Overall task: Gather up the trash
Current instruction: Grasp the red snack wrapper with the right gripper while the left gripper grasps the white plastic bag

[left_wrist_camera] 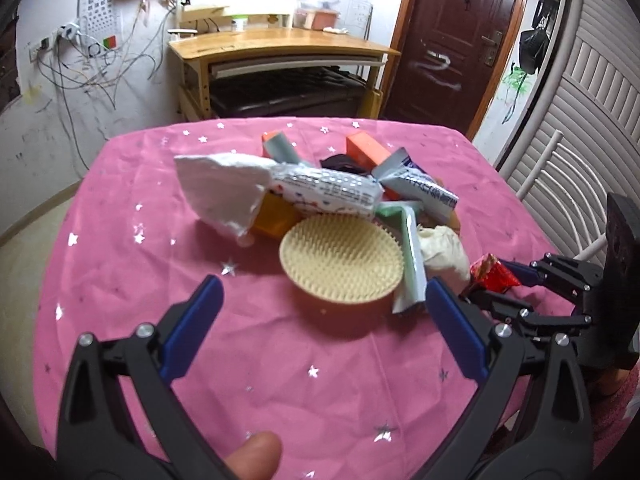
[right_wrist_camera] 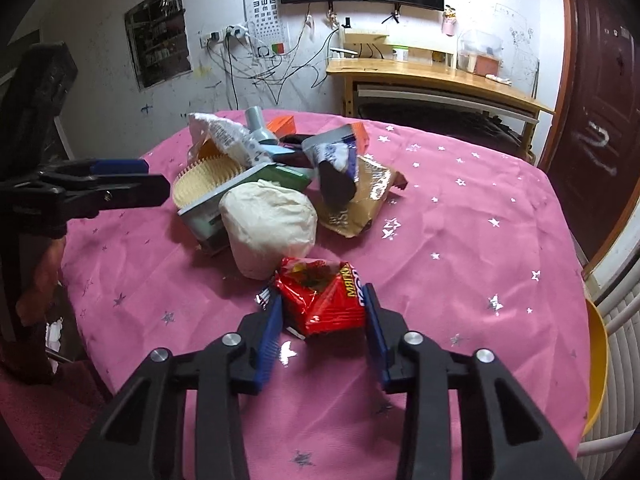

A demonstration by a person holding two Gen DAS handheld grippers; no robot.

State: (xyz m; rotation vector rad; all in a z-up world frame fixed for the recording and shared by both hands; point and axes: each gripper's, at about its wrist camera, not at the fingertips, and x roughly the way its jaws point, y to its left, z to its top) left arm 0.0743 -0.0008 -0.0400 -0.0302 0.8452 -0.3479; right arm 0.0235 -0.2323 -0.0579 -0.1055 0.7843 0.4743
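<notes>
A pile of trash lies on the pink star-printed tablecloth (left_wrist_camera: 132, 240): a white plastic bag (left_wrist_camera: 224, 192), a round beige bristle brush (left_wrist_camera: 344, 264), a crumpled white tissue (right_wrist_camera: 268, 224), cartons and a brown foil wrapper (right_wrist_camera: 360, 200). My left gripper (left_wrist_camera: 324, 286) stands wide open just in front of the brush, touching nothing. At the near right side of the pile, my right gripper (right_wrist_camera: 322, 308) has its blue pads pressed on both sides of a red snack wrapper (right_wrist_camera: 324, 300). The left wrist view shows that wrapper (left_wrist_camera: 494, 276) pinched at the right.
A wooden desk (left_wrist_camera: 280, 44) stands beyond the table, with a dark door (left_wrist_camera: 452, 40) to its right. White chair bars (left_wrist_camera: 540, 168) rise by the table's right edge. A yellow rim (right_wrist_camera: 598, 360) sits beside the table. A thumb (left_wrist_camera: 252, 456) shows at the bottom.
</notes>
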